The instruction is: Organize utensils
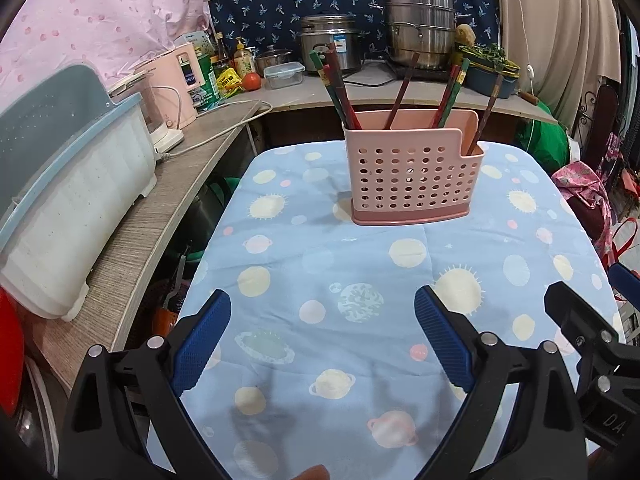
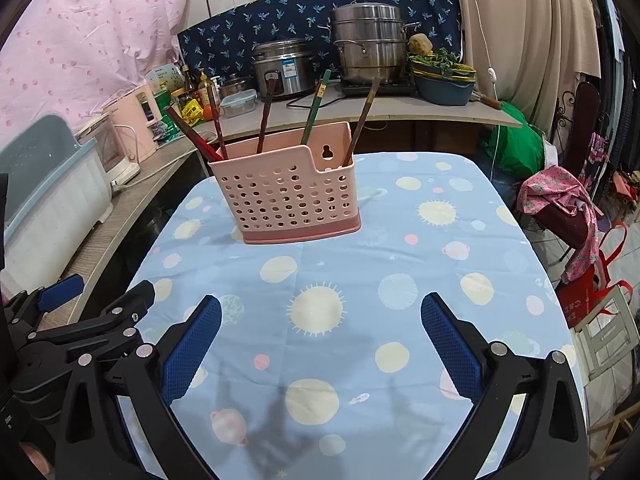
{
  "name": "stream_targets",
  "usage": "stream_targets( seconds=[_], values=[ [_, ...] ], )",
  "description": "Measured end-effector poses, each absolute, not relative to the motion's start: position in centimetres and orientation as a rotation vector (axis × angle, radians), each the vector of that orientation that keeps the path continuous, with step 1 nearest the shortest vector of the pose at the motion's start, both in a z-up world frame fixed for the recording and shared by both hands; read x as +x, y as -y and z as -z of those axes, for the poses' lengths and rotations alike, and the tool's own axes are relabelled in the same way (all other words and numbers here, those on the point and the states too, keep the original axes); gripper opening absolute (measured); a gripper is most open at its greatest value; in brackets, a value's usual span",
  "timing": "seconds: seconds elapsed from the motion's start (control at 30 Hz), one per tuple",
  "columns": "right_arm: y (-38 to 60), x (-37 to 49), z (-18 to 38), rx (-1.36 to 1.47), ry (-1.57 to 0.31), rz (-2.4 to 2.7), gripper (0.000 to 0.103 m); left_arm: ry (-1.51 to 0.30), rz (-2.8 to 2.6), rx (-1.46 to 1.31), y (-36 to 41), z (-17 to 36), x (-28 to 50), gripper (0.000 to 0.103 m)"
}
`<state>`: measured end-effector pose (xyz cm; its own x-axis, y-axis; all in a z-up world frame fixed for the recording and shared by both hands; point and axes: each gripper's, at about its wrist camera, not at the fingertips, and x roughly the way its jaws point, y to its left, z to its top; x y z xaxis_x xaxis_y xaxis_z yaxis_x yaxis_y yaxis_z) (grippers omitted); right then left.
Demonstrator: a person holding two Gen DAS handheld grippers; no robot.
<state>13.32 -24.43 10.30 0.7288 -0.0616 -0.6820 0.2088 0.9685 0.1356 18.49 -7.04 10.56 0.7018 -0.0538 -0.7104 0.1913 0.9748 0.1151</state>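
My left gripper [image 1: 322, 312] and right gripper [image 2: 320, 316] hover spread and empty; nudging the light pink utensil caddy [image 1: 412, 172] could spill its chopsticks [image 1: 340, 84].

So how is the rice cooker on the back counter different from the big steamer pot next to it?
The rice cooker is shorter, one rounded body with a blue label on its front. The steamer pot is taller, stacked in tiers with side handles, and has no label showing. Both are shiny metal with lids on, standing upright on the counter.
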Motion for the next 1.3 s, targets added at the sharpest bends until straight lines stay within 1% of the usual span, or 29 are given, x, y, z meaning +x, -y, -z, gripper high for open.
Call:
stream_targets(
  seconds=[1.3],
  values=[
    [25.3, 16.9, -10.1, 0.199, -0.76, 0.165, 0.097, -0.8, 0.1, 0.202, 8.2, -10.2, 22.3, 0.089]
  ],
)
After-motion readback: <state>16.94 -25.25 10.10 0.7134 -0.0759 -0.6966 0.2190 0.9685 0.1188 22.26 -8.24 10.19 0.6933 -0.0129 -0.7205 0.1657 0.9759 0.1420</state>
